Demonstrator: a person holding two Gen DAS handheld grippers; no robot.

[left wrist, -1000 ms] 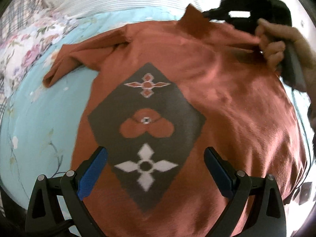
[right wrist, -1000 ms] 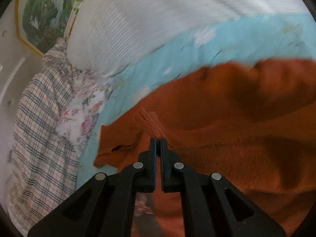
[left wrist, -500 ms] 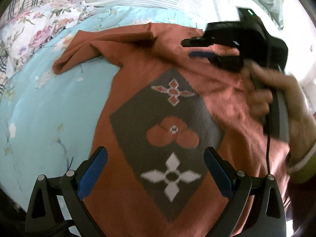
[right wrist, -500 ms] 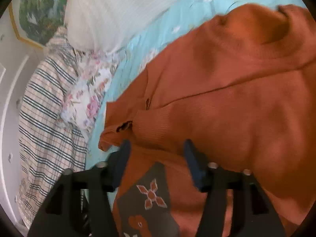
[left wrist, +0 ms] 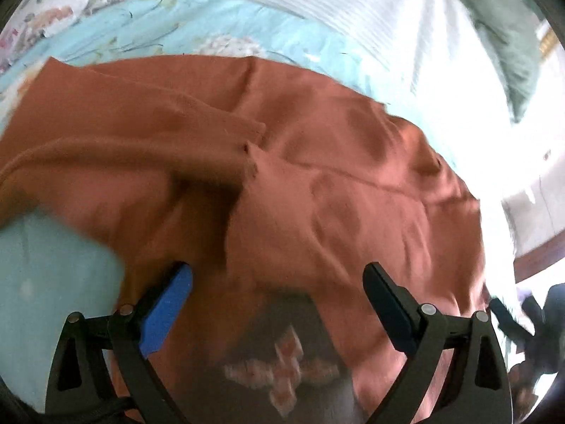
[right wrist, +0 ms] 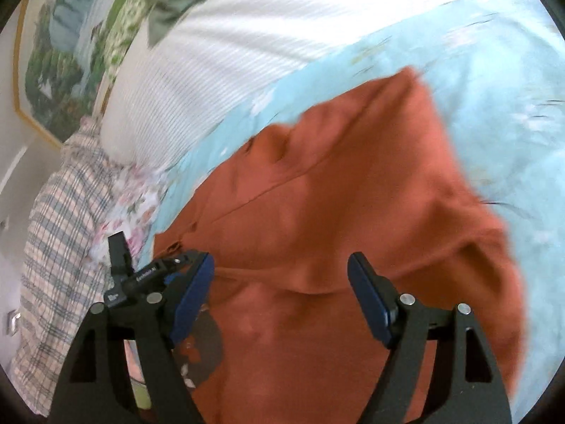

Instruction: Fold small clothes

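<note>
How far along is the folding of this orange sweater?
Early. Done: one sleeve lies folded across the orange sweater, partly covering the dark diamond pattern. In hand: nothing; the left gripper and right gripper both hang open above it. Left: the other sleeve and folding the body.

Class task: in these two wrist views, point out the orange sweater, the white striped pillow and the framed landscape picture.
orange sweater (left wrist: 353, 183): left wrist view, on its folded-over upper body.
white striped pillow (right wrist: 247, 46): right wrist view, on its ribbed face.
framed landscape picture (right wrist: 60, 53): right wrist view, on the painted greenery inside the frame.
</note>
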